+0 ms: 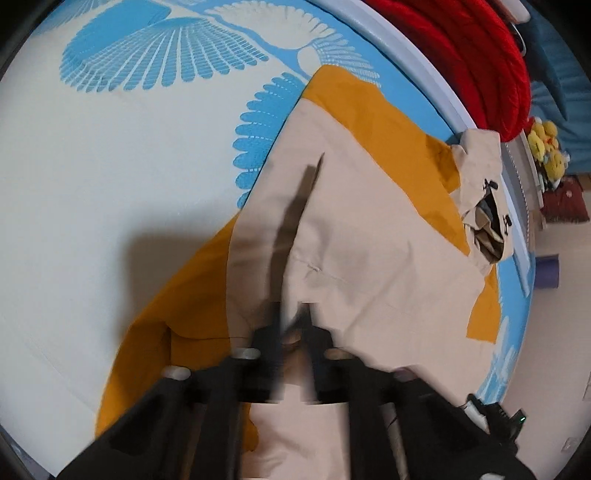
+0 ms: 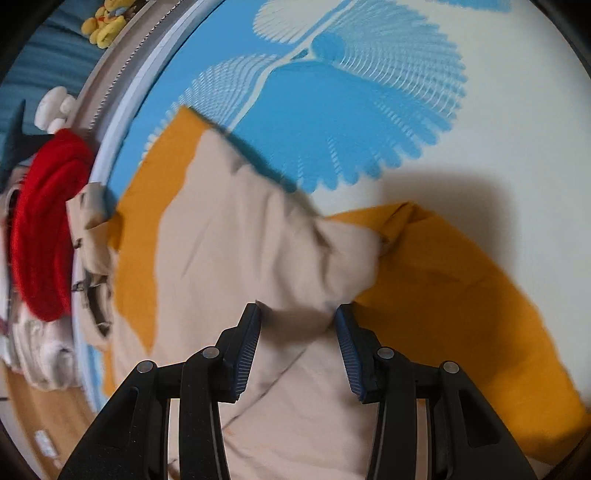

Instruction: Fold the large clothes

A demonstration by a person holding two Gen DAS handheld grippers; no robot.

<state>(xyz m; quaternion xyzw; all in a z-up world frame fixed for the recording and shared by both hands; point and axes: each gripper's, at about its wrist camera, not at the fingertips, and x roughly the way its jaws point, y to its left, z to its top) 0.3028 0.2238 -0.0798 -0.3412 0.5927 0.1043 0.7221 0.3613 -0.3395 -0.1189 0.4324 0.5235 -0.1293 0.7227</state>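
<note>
A large beige and orange jacket [image 1: 369,240] lies spread on the bed, its hood end [image 1: 484,206] by the bed's edge. My left gripper [image 1: 293,314] is shut on a pinch of the beige cloth near the jacket's lower part, and a raised crease runs away from its blurred fingers [image 1: 269,332]. In the right wrist view the same jacket [image 2: 221,240] fills the middle, an orange sleeve [image 2: 461,277] stretching to the right. My right gripper [image 2: 297,314] stands open just over a bunched beige fold, which lies between the blue pads [image 2: 251,343] without being pressed.
The bed sheet [image 1: 92,166] is white with blue fan patterns [image 2: 332,110]. A red knitted garment [image 1: 480,55] is piled past the bed's edge [image 2: 44,221]. Yellow plush toys [image 1: 546,144] sit beyond it [image 2: 103,22], with floor [image 1: 554,350] beside the bed.
</note>
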